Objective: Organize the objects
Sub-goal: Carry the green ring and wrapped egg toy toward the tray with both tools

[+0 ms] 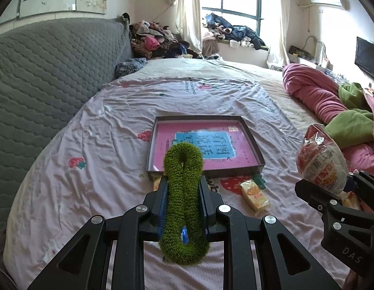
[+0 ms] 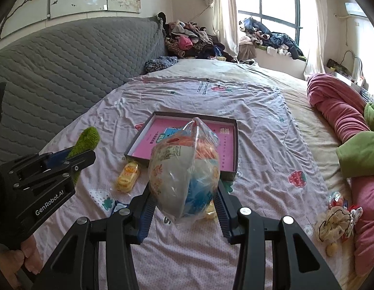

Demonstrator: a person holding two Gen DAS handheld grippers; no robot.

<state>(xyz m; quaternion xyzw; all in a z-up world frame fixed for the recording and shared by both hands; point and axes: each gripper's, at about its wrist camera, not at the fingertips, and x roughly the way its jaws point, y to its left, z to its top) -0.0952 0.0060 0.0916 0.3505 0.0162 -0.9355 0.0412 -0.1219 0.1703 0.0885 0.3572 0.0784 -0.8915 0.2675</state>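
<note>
Green fuzzy loop (image 1: 183,200) clamped in my left gripper (image 1: 183,188); right gripper (image 2: 184,200) clamped on a bagged snack bowl (image 2: 184,176). Both held above the bed (image 1: 90,133). Yellow packet (image 1: 254,194) on sheet, then shallow box (image 1: 150,145) with pink book (image 1: 211,149).

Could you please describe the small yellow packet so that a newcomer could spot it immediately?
On the strawberry-print bedsheet lies a shallow dark box holding a pink book. The yellow snack packet lies on the sheet just outside its near edge, the only yellow wrapper there in this view.
</note>
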